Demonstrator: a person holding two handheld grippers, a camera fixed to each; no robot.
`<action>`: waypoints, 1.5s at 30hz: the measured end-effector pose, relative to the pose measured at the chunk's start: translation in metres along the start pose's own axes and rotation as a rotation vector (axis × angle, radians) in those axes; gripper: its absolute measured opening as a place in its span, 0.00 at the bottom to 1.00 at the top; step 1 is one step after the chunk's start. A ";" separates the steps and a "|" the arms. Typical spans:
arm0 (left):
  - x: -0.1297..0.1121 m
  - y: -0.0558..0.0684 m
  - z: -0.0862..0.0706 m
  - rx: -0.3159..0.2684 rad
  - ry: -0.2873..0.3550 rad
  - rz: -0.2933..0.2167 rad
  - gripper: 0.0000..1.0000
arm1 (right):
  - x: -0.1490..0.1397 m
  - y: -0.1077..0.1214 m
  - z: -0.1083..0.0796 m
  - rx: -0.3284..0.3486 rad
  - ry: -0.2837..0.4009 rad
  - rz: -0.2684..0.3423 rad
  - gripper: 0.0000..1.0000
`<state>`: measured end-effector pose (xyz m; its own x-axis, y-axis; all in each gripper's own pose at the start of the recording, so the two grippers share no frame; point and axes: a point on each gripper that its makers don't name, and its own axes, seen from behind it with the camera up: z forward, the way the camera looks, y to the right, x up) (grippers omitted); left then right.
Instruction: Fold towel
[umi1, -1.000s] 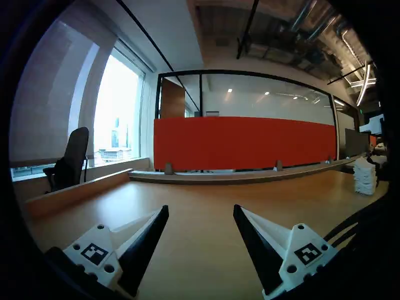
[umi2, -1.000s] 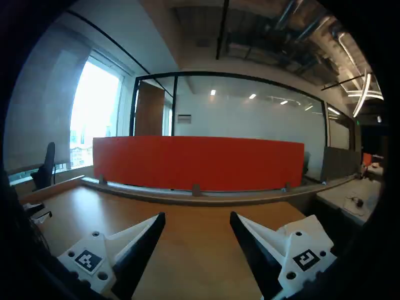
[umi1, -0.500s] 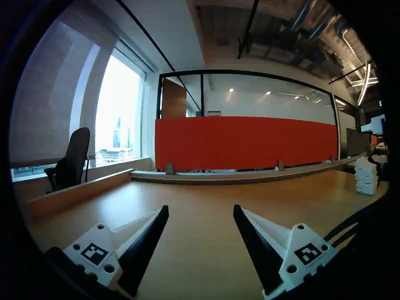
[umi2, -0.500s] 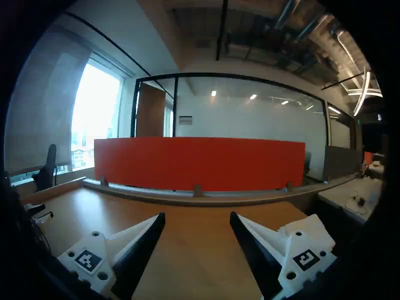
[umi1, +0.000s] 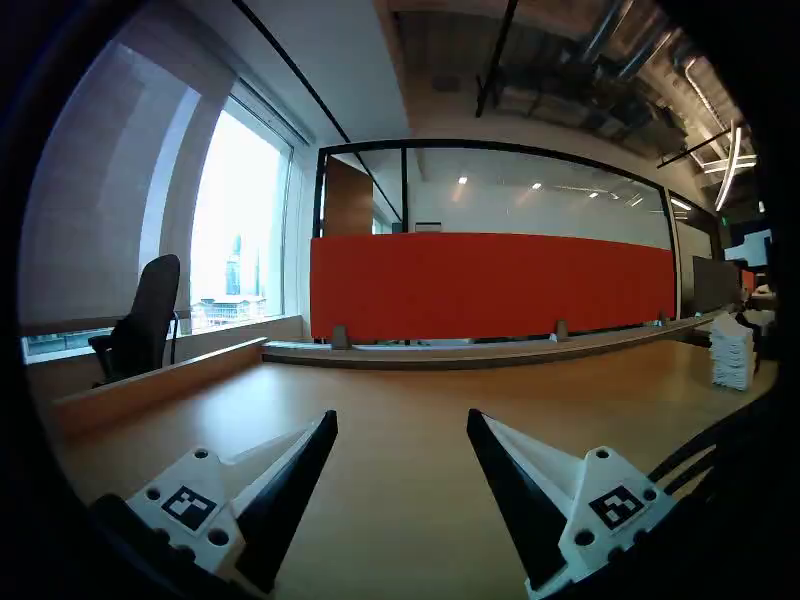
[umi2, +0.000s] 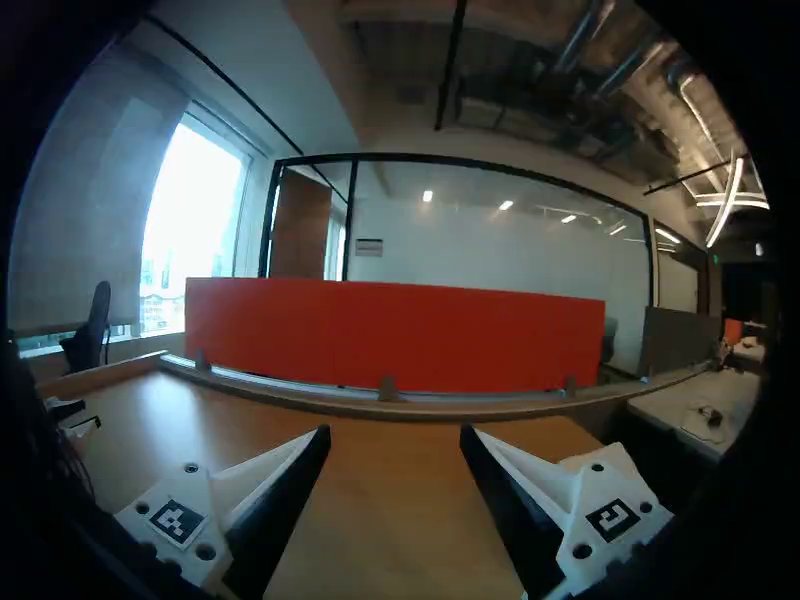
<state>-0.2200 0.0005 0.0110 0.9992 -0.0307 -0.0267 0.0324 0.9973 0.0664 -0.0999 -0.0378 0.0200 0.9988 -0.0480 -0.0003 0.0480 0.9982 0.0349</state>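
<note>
— Wood-toned desk top (umi1: 400, 395) is seen beneath the left gripper (umi1: 400, 414); how wide is that gripper held?
— Its jaws are held well apart; bare desk is seen through the gap between the two fingers (umi1: 288, 485); nothing is gripped; whether the tips rest on the desk cannot be told.
— And the right gripper (umi2: 393, 430)?
— Much the same is found in the right gripper view; the jaws are spread wide; desk surface is seen between them; nothing is held or pressed.
— Where is the towel to be found?
— A stack of folded white towels (umi1: 732, 352) is seen in the left gripper view, at the far right on the desk, well apart from the left gripper; it is touched by neither finger.
— What is set behind the desk?
— A red divider panel (umi1: 490, 285) is stood along the far edge; a glass wall is seen behind it; a black office chair (umi1: 140, 320) is placed at the left, beside a bright window (umi1: 235, 245); in the right gripper view, a paler desk (umi2: 690, 410) is seen to the right, with small items on it that cannot be made out.
</note>
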 end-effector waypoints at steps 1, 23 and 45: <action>0.000 0.000 0.000 0.000 0.000 0.000 0.96 | -0.001 0.000 0.000 -0.001 0.001 -0.008 1.00; -0.005 0.001 0.001 0.000 0.002 0.000 0.96 | -0.067 -0.002 -0.001 -0.003 -0.037 -0.095 1.00; -0.008 0.001 0.001 0.001 0.003 0.000 0.96 | -0.139 0.031 -0.010 -0.028 -0.024 -0.014 1.00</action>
<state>-0.2275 0.0019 0.0125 0.9991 -0.0309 -0.0294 0.0328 0.9972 0.0669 -0.2377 0.0005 0.0109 0.9978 -0.0623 0.0232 0.0621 0.9980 0.0067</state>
